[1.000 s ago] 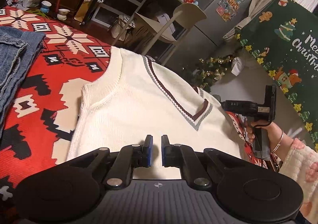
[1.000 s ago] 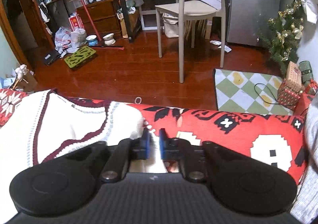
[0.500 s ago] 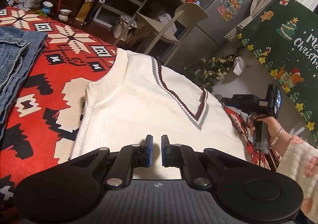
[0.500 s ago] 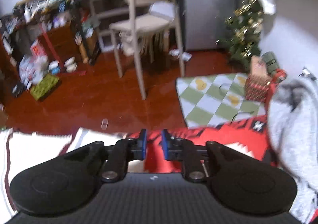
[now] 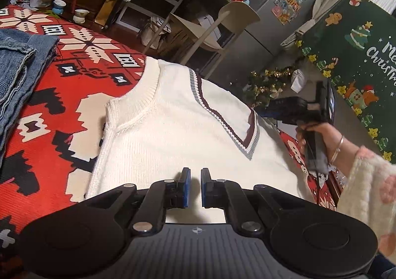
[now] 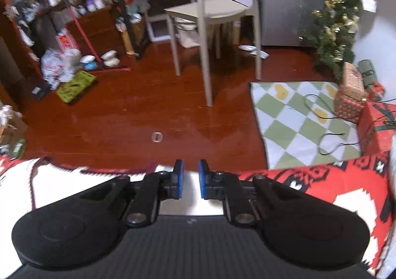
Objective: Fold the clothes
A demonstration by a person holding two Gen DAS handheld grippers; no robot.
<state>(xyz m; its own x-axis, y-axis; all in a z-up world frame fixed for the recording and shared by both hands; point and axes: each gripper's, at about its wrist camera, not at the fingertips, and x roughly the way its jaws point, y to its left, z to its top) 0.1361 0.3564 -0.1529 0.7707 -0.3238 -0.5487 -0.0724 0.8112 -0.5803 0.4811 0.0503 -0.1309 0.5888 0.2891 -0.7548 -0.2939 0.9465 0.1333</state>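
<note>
Cream knit vest (image 5: 173, 135), sleeveless, with a maroon-and-grey striped V-neck: it lies flat and face up on the red patterned blanket (image 5: 49, 110), neckline away from me and hem toward me. Folded blue jeans (image 5: 14, 68) lie on the same blanket, well apart at the far left.

Left: my left gripper (image 5: 195, 172) is pitched downward over the lower middle of the vest, roughly square to its centre line. Its jaws are drawn nearly together, leaving only a slim gap. The white seen through that gap is the vest's body below, and I see no cloth pinched between the blue pads.

Right: my right hand (image 5: 314, 135) appears at the vest's far side in the left wrist view. It is wrapped around the black handle, with bangles on the wrist and a fluffy cream-and-pink sleeve (image 5: 366, 180) behind. The tool it carries reaches level toward the shoulder beside the neckline point. Whether it touches the knit I cannot tell.

From the right wrist view, my right gripper (image 6: 190, 164) tilts steeply down at the blanket's edge. The vest's shoulder is below and to the left, and the wooden floor (image 6: 148, 110), a beige chair (image 6: 212, 9) and a green checked rug (image 6: 297, 115) lie beyond. Its jaws stand narrowly apart and have just been closing. Nothing is between them.
</note>
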